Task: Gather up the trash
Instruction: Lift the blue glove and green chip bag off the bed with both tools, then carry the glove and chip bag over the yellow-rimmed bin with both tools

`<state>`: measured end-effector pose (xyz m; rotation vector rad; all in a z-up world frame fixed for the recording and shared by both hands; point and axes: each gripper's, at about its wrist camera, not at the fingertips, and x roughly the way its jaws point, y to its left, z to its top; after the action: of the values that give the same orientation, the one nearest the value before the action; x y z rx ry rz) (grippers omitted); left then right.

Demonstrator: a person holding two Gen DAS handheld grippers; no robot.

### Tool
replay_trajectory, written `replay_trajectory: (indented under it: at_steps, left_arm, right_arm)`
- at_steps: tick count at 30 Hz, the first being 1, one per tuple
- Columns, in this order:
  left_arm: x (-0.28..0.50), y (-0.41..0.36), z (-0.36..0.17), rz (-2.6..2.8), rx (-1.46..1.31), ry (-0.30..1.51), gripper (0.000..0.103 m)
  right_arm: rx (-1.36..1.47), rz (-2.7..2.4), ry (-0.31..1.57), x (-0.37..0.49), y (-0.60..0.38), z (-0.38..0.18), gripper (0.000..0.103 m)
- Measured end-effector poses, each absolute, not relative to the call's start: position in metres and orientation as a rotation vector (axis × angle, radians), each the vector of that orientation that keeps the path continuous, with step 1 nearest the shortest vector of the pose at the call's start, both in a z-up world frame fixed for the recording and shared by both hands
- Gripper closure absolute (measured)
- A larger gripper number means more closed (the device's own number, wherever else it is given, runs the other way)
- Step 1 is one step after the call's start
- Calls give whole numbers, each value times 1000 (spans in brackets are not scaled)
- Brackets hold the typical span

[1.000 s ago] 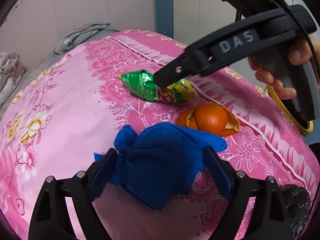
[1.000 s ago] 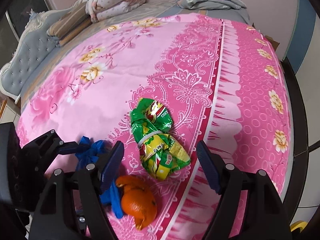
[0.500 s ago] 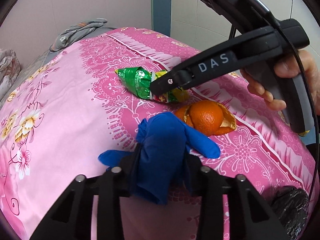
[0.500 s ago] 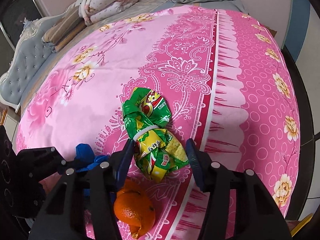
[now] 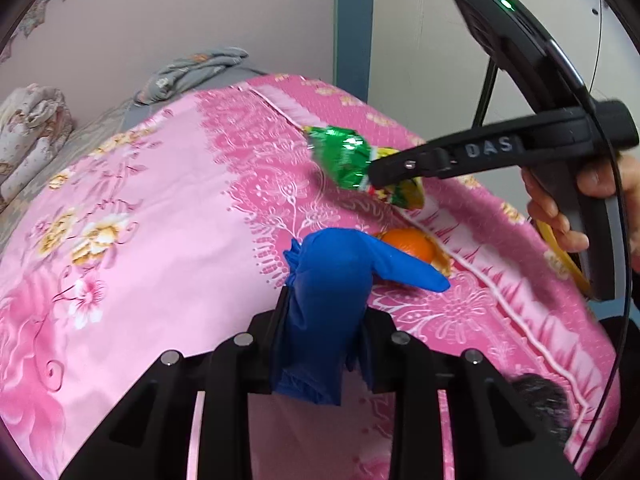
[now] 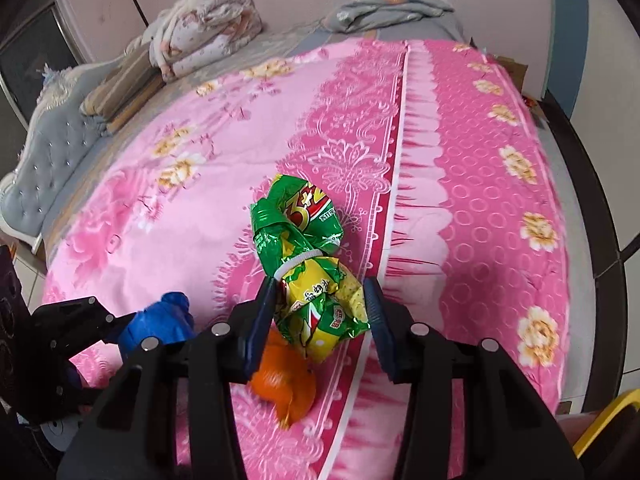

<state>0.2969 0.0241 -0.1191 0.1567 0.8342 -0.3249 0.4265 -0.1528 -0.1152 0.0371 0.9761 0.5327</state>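
Your left gripper (image 5: 324,344) jaws clamped on the blue glove (image 5: 328,304), long axis pointing away, right gripper (image 6: 320,320) jaws just closing, pinching the snack bag (image 6: 308,264) lengthwise, both angled down at the bed (image 6: 200,184).

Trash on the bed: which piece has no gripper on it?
The orange peel; the left gripper clamps the blue glove, the right gripper grips the green snack bag.

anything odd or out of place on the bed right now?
Only the litter on the pink bedspread: a crumpled green-yellow snack bag pinched in the right gripper, whose jaws have just been closing; a blue glove clamped in the left gripper; and a partly peeled orange loose below the bag. No spill or damage visible.
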Motion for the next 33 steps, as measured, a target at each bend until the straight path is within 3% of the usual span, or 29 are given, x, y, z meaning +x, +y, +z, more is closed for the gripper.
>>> replay_trajectory:
  at_steps: [16,33]
  left_arm:
    - [223,3,-31,-192,97,660,76]
    - [182,-97,49,-204,91,487,76]
  right_arm:
    - [151,486,787,337,-249,-25,61]
    - [284,345,599,252,-381,51,60]
